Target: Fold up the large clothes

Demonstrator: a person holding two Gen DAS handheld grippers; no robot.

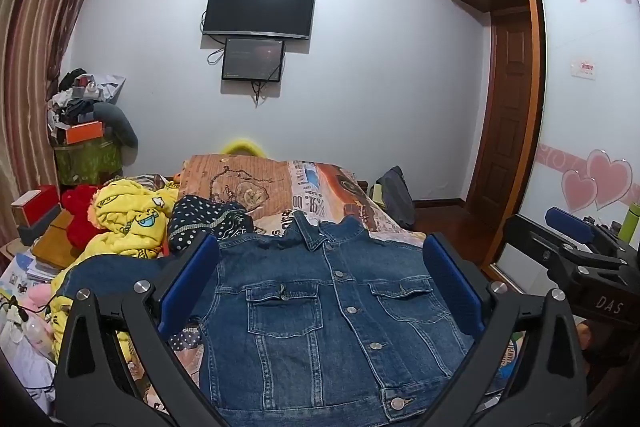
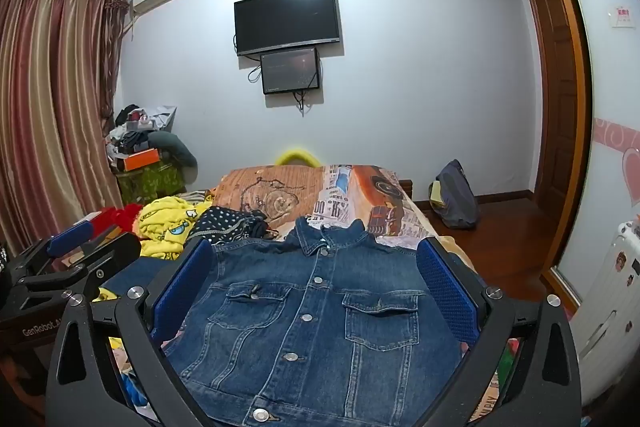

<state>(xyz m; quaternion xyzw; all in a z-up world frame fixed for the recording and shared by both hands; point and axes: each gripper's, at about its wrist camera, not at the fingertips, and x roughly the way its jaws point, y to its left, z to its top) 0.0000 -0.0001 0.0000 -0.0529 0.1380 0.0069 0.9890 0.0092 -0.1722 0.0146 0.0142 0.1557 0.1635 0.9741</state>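
Clutter on your left: a yellow cartoon-print garment point(image 1: 132, 223) lies bunched on the bed just beside the jacket's left shoulder, with a navy polka-dot piece point(image 1: 204, 223) touching the jacket's upper left edge and something red point(image 1: 82, 215) behind them.
Bedside pile: boxes and papers point(image 1: 40, 227) are stacked at the far left, with a heap of clothes on a green-covered stand point(image 1: 86, 155) in the corner by the striped curtain point(image 2: 48, 107).
Right side: a dark bag point(image 2: 456, 195) sits on the wooden floor by the bed's far corner, well apart from the jacket.
Wall ahead: a black TV point(image 1: 259, 7) hangs with a smaller screen point(image 1: 253, 59) under it.
Bed: the printed bedspread point(image 1: 320, 183) shows beyond the collar.
Denim jacket point(image 1: 332, 311): it lies flat on the bed, front up, buttoned down the middle, collar pointing away from you, both chest pocket flaps down; its left sleeve reaches out toward the yellow garment.
Left gripper point(image 1: 320, 291): your blue pads are spread wide, above the jacket, gripping nothing.
Right gripper point(image 2: 316, 291): also spread wide over the jacket, with nothing between the pads.
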